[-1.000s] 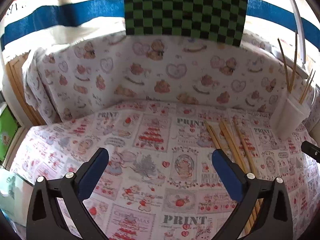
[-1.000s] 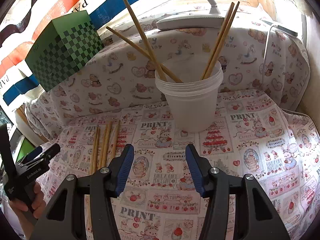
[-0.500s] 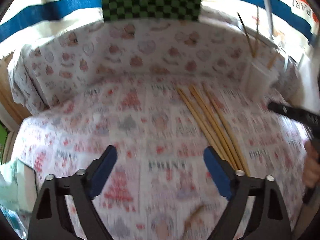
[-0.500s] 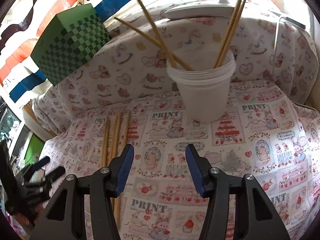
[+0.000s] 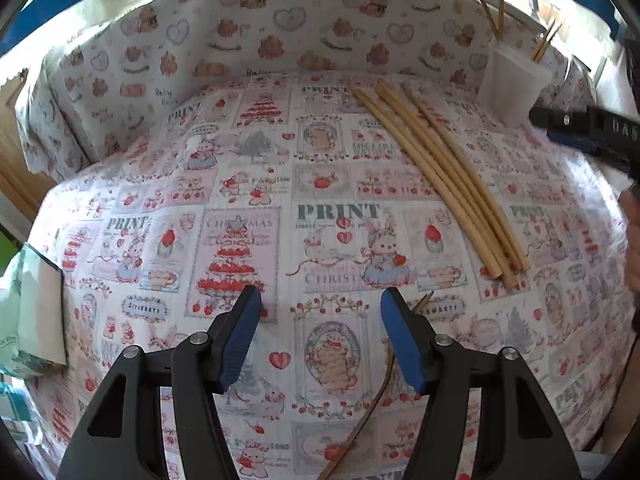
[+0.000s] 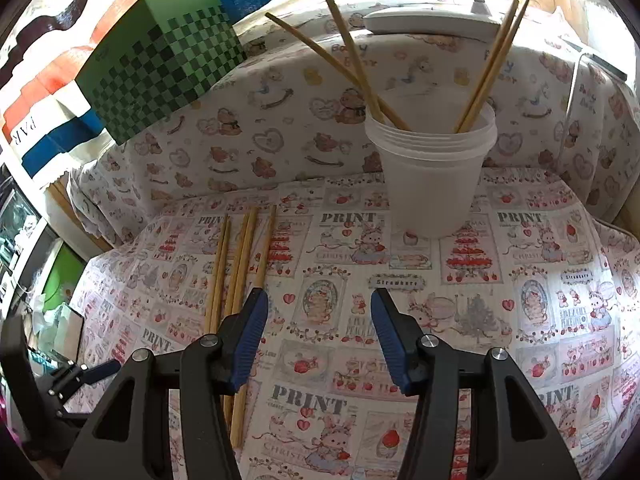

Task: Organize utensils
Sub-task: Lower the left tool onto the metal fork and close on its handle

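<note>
Several wooden chopsticks (image 5: 440, 176) lie in a loose bundle on the printed cloth, up and to the right of my left gripper (image 5: 320, 312). Its jaws are closing with only cloth between the pads. A single chopstick (image 5: 376, 392) lies slanted beneath its right finger. The translucent plastic cup (image 6: 432, 176) stands upright beyond my right gripper (image 6: 316, 312) and holds several chopsticks (image 6: 352, 52). My right gripper is open and holds nothing. The bundle (image 6: 240, 264) runs under its left finger. The cup (image 5: 512, 84) shows at the far right of the left wrist view.
A green checkered box (image 6: 160, 60) sits on the raised cloth-covered back edge. A white lamp head (image 6: 424, 24) hangs behind the cup. The left gripper (image 6: 80, 376) shows at the lower left, the right gripper (image 5: 592, 132) at the far right. A pale packet (image 5: 32, 312) lies at the left edge.
The left gripper has moved along the cloth and tilted down; the bundle now lies closer. Its jaws have narrowed, and a single chopstick has come into view beneath it. The right gripper has barely shifted.
</note>
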Tool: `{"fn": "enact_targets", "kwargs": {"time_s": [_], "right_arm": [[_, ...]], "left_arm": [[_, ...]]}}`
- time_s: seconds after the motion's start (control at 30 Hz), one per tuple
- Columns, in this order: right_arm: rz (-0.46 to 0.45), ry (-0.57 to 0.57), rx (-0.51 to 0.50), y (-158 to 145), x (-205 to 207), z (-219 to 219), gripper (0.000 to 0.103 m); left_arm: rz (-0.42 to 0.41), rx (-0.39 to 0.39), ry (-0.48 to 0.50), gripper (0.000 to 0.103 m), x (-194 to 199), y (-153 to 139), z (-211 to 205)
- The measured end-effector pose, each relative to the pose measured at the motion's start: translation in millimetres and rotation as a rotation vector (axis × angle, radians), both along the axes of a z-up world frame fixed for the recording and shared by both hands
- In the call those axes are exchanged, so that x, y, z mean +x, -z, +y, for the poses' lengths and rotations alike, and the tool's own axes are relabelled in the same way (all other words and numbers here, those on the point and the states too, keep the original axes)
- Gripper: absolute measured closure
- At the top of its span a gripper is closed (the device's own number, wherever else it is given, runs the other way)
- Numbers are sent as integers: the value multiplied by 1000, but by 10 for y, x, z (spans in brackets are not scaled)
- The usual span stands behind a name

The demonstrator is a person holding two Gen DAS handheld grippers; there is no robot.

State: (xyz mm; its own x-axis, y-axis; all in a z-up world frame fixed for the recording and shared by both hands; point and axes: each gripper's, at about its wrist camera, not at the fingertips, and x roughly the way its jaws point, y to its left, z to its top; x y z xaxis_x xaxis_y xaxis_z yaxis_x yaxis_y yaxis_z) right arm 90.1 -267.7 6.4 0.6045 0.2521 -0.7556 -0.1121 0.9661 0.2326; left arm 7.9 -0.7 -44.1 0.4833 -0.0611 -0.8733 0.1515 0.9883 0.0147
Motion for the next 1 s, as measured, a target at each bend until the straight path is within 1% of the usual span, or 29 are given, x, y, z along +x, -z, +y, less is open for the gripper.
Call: {"fn": "enact_targets", "kwargs": {"time_s": [0.1, 0.2, 0.37, 0.43, 0.53, 0.63, 0.73, 0.83, 1.0], "right_arm": [[0, 8, -2, 1, 3, -14, 47], [6, 7, 3, 9, 8, -20, 47], [-1, -2, -3, -15, -15, 14, 47], [-5, -5, -4, -28, -25, 21, 47], [-8, -6, 0, -42, -37, 16, 47], [-8, -3, 3, -48, -40, 7, 47], [-6, 0, 6, -54, -42, -4, 47], [-6, 2, 7, -65, -44, -13, 47], [-8, -4, 4, -61, -49, -5, 47]], "left_arm": [[-4, 8, 6, 47, -23, -7, -38], [8, 6, 15, 47, -41, -20, -58], [-7, 70, 38, 49, -102, -36, -119], [-6, 56, 34, 50, -113, -53, -107], [-33, 39, 7, 56, -128, -125, -68], [-45, 4, -25, 63, -122, -198, -13], [-67, -23, -12, 65, -138, -266, -16], [-83, -11, 28, 65, -192, -304, -103], [-58, 29, 71, 65, -199, -234, -272]]}}
